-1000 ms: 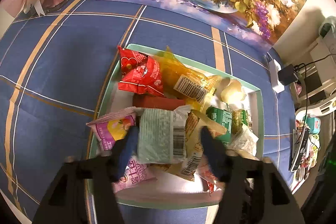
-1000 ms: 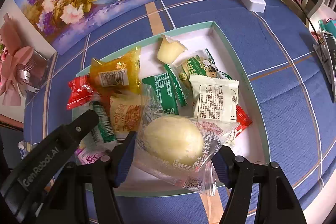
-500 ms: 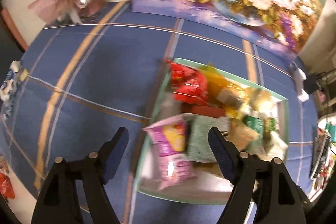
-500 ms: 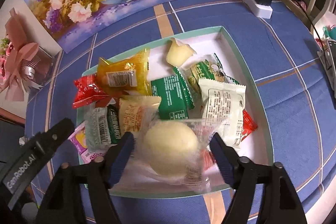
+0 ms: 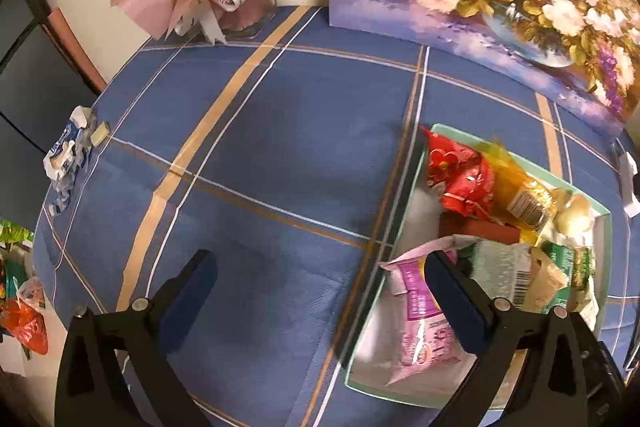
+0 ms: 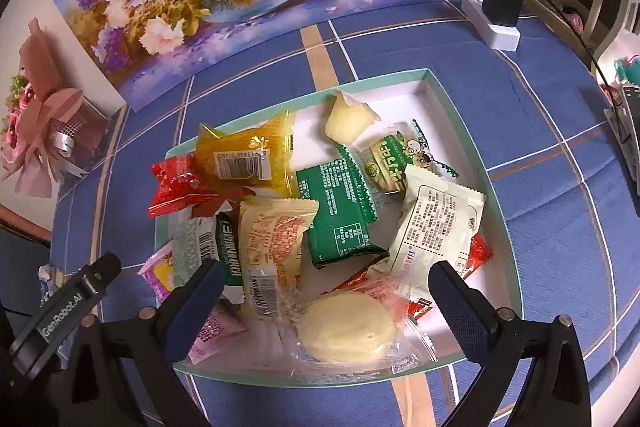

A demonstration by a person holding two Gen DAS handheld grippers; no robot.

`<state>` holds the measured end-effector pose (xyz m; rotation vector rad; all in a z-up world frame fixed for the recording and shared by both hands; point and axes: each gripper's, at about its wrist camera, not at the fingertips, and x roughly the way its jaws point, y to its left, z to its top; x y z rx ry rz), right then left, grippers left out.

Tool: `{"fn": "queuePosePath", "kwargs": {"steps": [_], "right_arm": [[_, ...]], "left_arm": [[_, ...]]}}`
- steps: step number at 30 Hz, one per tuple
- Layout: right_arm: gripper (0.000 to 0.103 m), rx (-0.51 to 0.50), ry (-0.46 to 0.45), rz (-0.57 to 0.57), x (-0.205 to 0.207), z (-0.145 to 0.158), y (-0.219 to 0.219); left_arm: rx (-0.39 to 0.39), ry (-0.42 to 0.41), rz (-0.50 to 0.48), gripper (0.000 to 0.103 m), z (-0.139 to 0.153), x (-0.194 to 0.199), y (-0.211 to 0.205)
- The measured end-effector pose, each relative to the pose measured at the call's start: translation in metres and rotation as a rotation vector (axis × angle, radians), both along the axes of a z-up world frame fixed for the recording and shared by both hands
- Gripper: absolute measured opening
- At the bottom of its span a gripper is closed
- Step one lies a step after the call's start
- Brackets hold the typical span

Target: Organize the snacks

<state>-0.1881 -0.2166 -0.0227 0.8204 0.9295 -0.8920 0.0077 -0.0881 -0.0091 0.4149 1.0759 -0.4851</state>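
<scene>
Over the near edge of the tray [image 6: 460, 115] my right gripper [image 6: 324, 291] is opening, its pads clear of the clear-wrapped bun [image 6: 344, 327] lying released between them among the other snacks. My left gripper [image 5: 320, 287] is opening too, empty over the blue cloth [image 5: 260, 131] just left of the tray, one finger [image 5: 452, 291] across what looks like a pink packet [image 5: 420, 311], blurred.
</scene>
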Motion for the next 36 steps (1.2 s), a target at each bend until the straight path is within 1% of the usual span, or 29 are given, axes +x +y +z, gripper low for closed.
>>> {"fn": "queuePosePath", "kwargs": {"steps": [5, 13, 15, 22, 32, 36], "right_arm": [[0.103, -0.012, 0.010, -0.003, -0.002, 0.001, 0.001], [0.103, -0.020, 0.028, -0.003, -0.006, 0.002, 0.005], [0.103, -0.023, 0.032, 0.004, -0.006, 0.003, 0.009], [0.103, -0.054, 0.044, 0.033, -0.007, 0.012, 0.028], [0.103, -0.082, 0.061, 0.064, -0.025, 0.014, 0.058], [0.103, -0.077, 0.064, 0.073, -0.031, 0.012, 0.066]], "left_arm": [[0.012, 0.004, -0.007, 0.103, -0.003, -0.001, 0.001], [0.009, 0.011, -0.022, 0.103, 0.000, -0.008, 0.006], [0.008, 0.014, -0.027, 0.103, 0.002, -0.011, 0.010], [0.021, -0.016, -0.060, 0.103, 0.010, -0.029, 0.026], [0.019, -0.033, -0.109, 0.103, 0.017, -0.050, 0.052], [0.010, -0.015, -0.126, 0.103, 0.015, -0.056, 0.064]]}}
